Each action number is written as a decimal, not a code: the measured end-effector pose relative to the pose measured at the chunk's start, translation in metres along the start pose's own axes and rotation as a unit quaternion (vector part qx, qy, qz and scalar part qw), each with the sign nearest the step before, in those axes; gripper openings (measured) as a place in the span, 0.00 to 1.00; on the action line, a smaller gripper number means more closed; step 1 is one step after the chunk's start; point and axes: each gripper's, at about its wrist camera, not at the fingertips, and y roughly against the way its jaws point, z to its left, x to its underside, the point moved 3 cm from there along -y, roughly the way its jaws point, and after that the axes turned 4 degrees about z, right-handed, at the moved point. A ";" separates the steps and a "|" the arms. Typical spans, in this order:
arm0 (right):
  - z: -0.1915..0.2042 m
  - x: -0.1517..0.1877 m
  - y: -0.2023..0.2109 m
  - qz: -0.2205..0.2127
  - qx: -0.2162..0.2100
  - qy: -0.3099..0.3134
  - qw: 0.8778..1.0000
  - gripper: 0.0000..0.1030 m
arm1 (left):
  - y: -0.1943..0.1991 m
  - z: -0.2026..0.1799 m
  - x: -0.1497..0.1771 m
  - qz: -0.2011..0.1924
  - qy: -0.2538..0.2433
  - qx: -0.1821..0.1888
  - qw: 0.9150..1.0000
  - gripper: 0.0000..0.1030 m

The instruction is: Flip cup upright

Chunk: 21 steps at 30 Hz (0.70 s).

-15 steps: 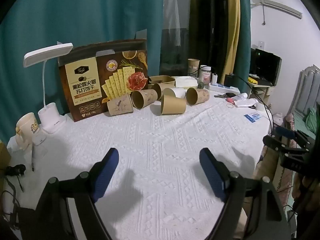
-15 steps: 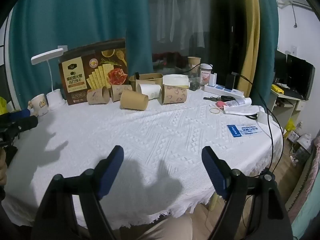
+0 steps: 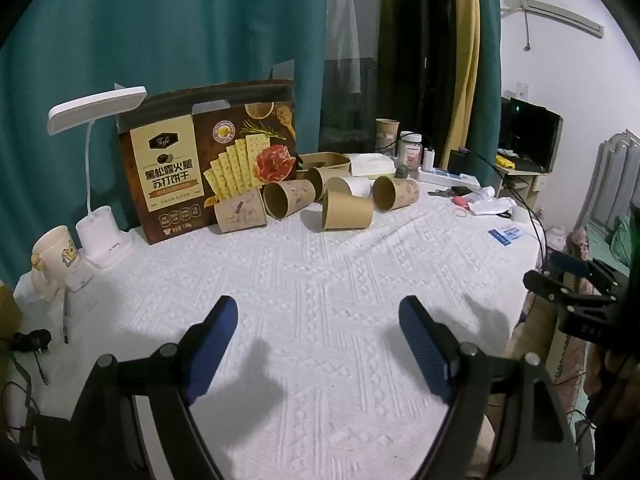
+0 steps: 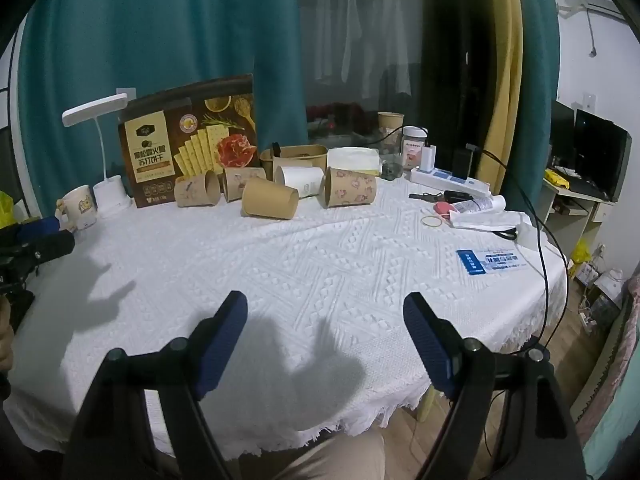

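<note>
Several brown paper cups lie on their sides at the far side of the white tablecloth. A plain brown cup [image 3: 347, 210] [image 4: 269, 199] lies nearest the front. A patterned cup [image 3: 395, 193] [image 4: 351, 192] lies to its right, a white cup [image 4: 299, 178] behind, and two more patterned cups [image 3: 289, 198] [image 3: 239, 213] to the left. My left gripper [image 3: 318, 346] is open and empty, low over the near tablecloth, far from the cups. My right gripper [image 4: 325, 340] is open and empty near the table's front edge.
A cracker box [image 3: 208, 168] stands behind the cups. A white desk lamp [image 3: 100, 216] and a mug [image 3: 52, 260] are at the left. An upright cup [image 3: 387, 133], jar, power strip [image 4: 448, 180], blue card [image 4: 490, 262] and cables are at the right.
Both grippers have shifted only slightly; the cups have not moved.
</note>
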 end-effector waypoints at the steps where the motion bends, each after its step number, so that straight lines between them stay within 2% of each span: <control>1: 0.000 0.000 0.000 0.000 0.000 0.000 1.000 0.76 | 0.001 0.001 0.000 0.000 0.000 0.001 1.000 0.81; 21: 0.001 -0.002 -0.003 0.002 0.000 0.001 1.000 0.76 | 0.000 -0.001 0.001 0.000 0.005 0.005 1.000 0.81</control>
